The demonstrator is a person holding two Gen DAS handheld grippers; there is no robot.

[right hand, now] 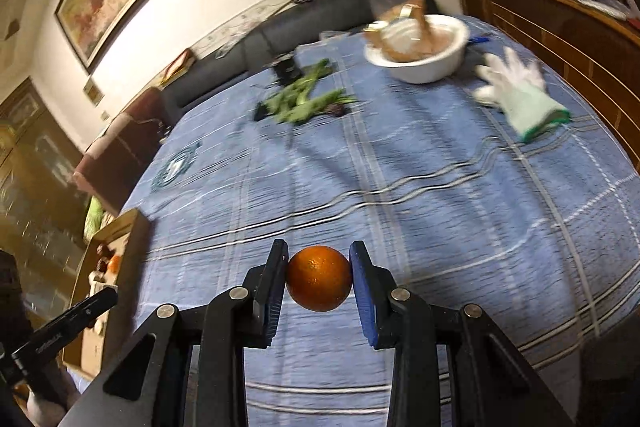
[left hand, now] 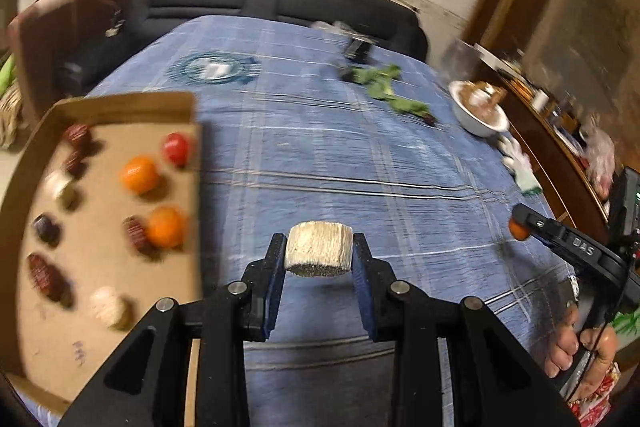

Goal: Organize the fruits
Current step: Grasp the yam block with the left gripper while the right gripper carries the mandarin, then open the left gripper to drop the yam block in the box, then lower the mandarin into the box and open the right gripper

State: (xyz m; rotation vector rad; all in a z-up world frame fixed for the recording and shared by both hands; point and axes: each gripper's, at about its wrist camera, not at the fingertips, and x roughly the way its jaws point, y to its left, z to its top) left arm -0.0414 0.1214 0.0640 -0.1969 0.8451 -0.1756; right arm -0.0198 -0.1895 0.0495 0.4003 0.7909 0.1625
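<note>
Your left hand-held gripper [left hand: 319, 254] is clamped on a pale, stubby cylindrical piece [left hand: 319, 249], carried clear above the blue checked cloth on the table [left hand: 320, 147]. Your right hand-held gripper [right hand: 319, 279] is pinching an orange [right hand: 319, 278] at its widest part, also in the air over the cloth. The cardboard tray [left hand: 120, 111] with the sorted fruits sits at the left, near the table's edge.

The risk I see is a drop. The orange is round and smooth, held only at two small spots, so a quick swing could roll it out of the pads. It would likely run across the cloth towards the white bowl [right hand: 420, 67] or off the edge. The pale piece is gripped on its two end faces. If they are crumbly, a jolt could let it slip.

Landing either one in the tray could knock the oranges [left hand: 140, 174] and the red fruit [left hand: 176, 147] already there, since they lie close together.

The pale piece's long axis runs left to right, spanning the jaws, flat ends against the pads. The orange has no clear long axis.
</note>
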